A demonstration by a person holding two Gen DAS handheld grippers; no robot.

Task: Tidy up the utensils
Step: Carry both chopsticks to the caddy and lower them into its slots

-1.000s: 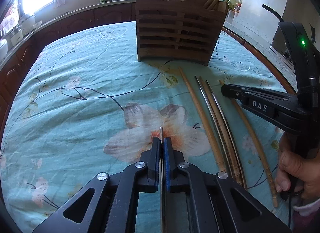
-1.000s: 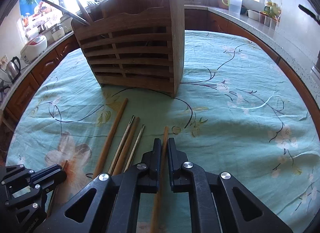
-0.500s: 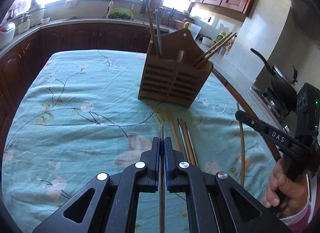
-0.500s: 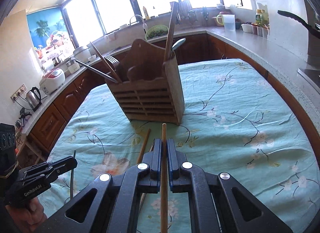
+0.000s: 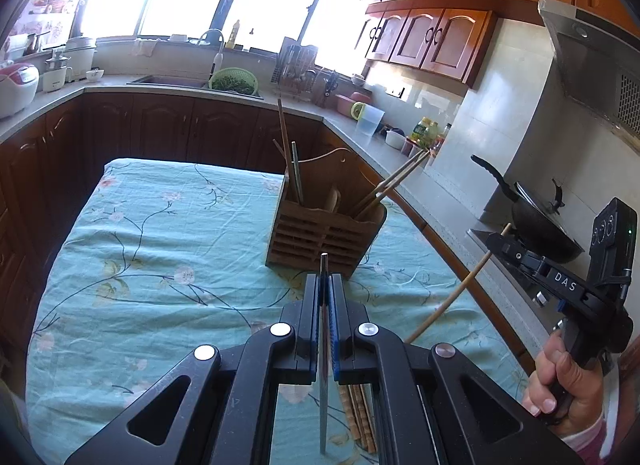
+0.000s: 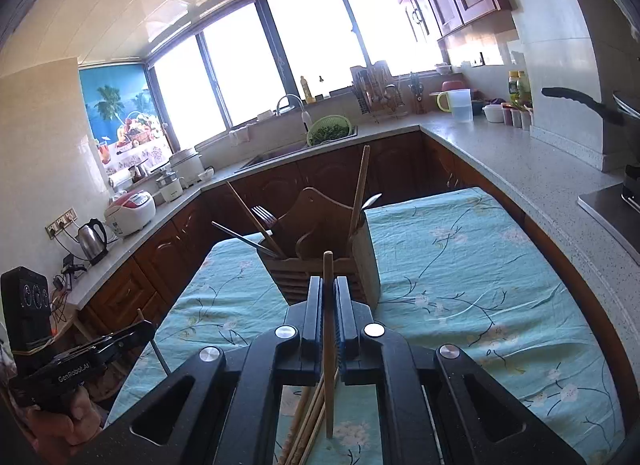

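My left gripper (image 5: 325, 281) is shut on a thin metal chopstick (image 5: 324, 345) and held high above the table. My right gripper (image 6: 329, 285) is shut on a wooden chopstick (image 6: 328, 345), also lifted. The slatted wooden utensil holder (image 5: 326, 233) stands ahead of both on the floral cloth, with chopsticks, a fork (image 6: 264, 215) and a spoon in it. In the left wrist view the right gripper (image 5: 500, 243) shows at the right with its wooden chopstick (image 5: 456, 293) slanting down. Loose chopsticks (image 6: 304, 425) lie on the cloth below.
The teal floral tablecloth (image 5: 160, 265) covers the table. A stone counter (image 6: 520, 161) runs around it, with a wok (image 5: 540, 233) on the stove at the right, a green colander (image 5: 234, 81) by the sink, and a kettle (image 6: 93, 239) and rice cooker (image 6: 130, 211) at the left.
Both grippers have risen off the table, each lifting its chopstick. The holder now looks smaller and lower in both views, and the loose chopsticks lie below the grippers.
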